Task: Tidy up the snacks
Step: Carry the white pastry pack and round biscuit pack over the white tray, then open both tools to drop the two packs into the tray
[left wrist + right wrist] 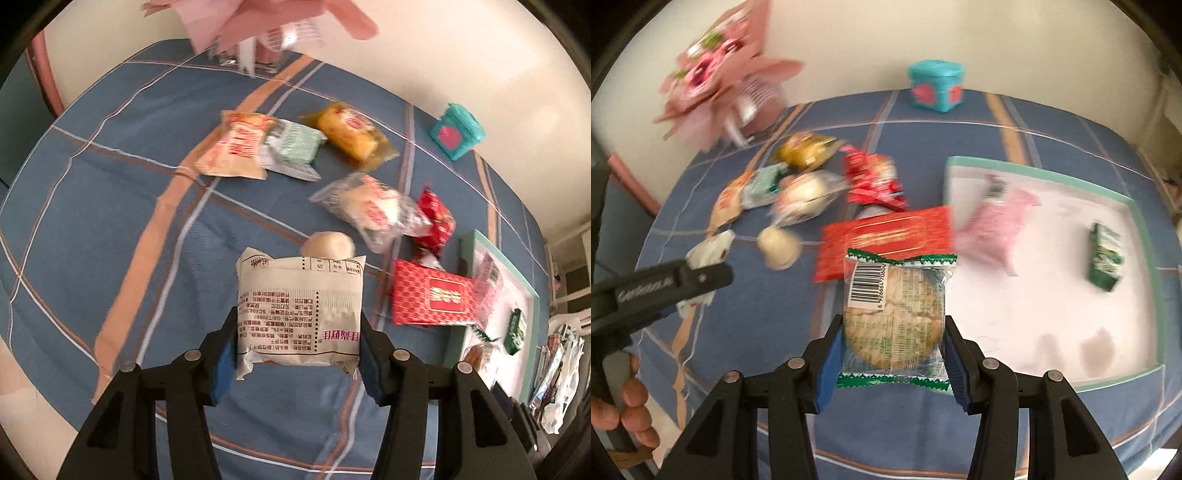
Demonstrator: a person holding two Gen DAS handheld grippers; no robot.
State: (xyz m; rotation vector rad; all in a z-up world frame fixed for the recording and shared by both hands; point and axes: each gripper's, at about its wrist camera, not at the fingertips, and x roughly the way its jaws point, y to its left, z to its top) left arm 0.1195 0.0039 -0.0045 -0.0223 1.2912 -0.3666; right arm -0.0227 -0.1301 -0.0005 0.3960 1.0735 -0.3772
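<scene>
My left gripper (297, 341) is shut on a white snack packet with printed text (299, 310), held above the blue plaid tablecloth (110, 221). It also shows at the left of the right wrist view (701, 277). My right gripper (894, 354) is shut on a clear green-edged biscuit packet (895, 314), held just left of the teal-rimmed white tray (1145, 229). The tray (532, 291) holds a pink packet (997, 225) and a green packet (1104, 258). Several loose snacks lie on the cloth: a red flat packet (886, 236), a round cream bun (777, 247), a yellow packet (351, 136).
A teal box with red hearts (936, 90) stands at the table's far edge by the wall. A pink bouquet in wrapping (720, 81) stands at the far left. More packets lie grouped at mid-table (258, 147). Clutter lies beyond the table's right edge (561, 373).
</scene>
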